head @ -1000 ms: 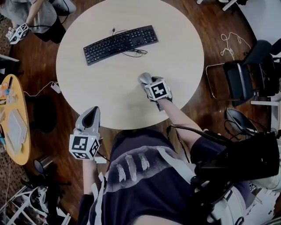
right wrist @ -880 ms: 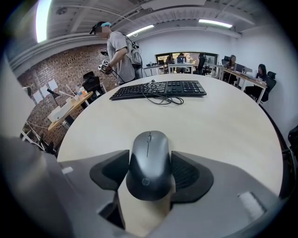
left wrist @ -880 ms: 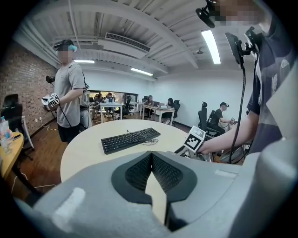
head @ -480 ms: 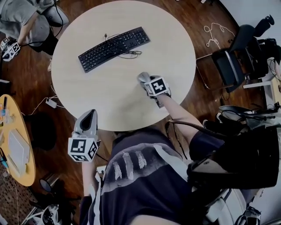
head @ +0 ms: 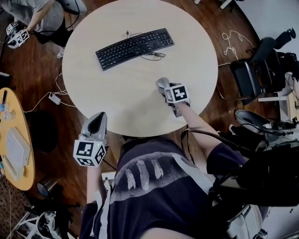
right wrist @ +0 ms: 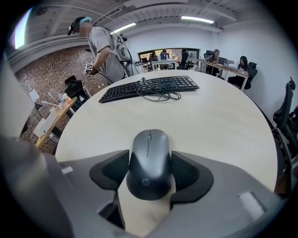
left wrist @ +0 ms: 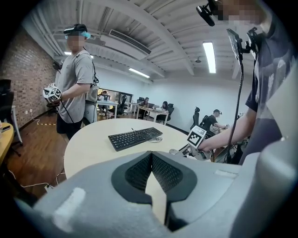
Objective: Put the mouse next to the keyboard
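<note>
A dark grey mouse [right wrist: 149, 162] sits between the pads of my right gripper [right wrist: 150, 173], which is shut on its two sides low over the round beige table [head: 117, 93]. In the head view that gripper [head: 163, 85] is at the table's near right part, and the mouse itself is hidden under it. The black keyboard [head: 134, 47] lies at the far side, its cable looped beside it, well apart from the mouse. My left gripper [head: 95, 123] hovers at the table's near edge, its jaws shut and empty [left wrist: 151, 155].
Another person [head: 35, 14] with a marker cube [head: 18, 36] stands beyond the table's far left. Office chairs [head: 254, 77] stand to the right. A yellow side table [head: 18, 140] is at the left, and cables lie on the wooden floor.
The head view has swung, shifting the table in the picture. My left gripper has drifted a little along the near edge. The right gripper keeps its place around the mouse.
</note>
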{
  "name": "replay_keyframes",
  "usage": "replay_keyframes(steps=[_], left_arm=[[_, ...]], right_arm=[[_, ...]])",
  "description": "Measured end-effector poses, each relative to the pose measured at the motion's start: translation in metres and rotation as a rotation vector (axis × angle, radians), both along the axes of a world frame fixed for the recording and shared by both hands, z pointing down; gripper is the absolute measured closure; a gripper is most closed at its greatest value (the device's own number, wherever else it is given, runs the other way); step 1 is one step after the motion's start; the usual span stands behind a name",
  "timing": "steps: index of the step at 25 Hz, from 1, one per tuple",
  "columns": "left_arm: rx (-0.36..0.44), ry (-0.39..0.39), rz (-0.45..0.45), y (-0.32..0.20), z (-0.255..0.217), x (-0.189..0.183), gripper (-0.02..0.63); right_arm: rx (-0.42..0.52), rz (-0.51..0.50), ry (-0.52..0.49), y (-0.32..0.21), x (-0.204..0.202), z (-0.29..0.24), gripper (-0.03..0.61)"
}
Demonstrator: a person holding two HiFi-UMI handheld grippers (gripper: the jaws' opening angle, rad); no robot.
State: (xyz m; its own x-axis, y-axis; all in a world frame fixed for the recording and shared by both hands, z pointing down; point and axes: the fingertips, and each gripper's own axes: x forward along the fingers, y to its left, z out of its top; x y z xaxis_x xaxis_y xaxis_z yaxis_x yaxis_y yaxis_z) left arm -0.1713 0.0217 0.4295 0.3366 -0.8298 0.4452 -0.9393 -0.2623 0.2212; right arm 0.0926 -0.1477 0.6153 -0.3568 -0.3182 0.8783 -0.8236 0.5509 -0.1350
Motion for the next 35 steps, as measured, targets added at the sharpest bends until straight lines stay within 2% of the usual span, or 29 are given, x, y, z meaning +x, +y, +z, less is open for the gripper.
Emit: replay_keyframes(steps=[4,9,13,17,22,30,35], left_arm=[[-0.007,0.016,0.015,-0.006,0.006,-0.001,0.611],[-0.013,0.033,-0.020,-0.004,0.011,-0.004,0.611],[-0.012,0.029,0.008,-0.005,0.012,-0.015,0.611],[-0.023,0.049,-0.011,0.009,0.019,-0.030,0.611],[-0.040,0.063,-0.004,0.021,0.027,-0.032,0.611],[-0.044,0.100,0.002,0.027,0.032,-0.046,0.611],[-0.046,0.120,-0.013,0.038,0.037,-0.061,0.611]], right_arm=[[0.000,-0.002,0.008,0.005,-0.009,0.000,0.291],[-0.007,-0.080,0.018,0.013,-0.034,-0.001,0.291],[-0.001,-0.085,0.006,0.025,-0.062,-0.002,0.291],[-0.001,-0.114,0.010,0.038,-0.091,0.000,0.291],[-0.023,-0.132,-0.024,0.056,-0.117,0.000,0.293],[-0.033,-0.292,-0.042,0.097,-0.183,0.000,0.294],[-0.034,-0.273,-0.020,0.100,-0.190,0.000,0.293]])
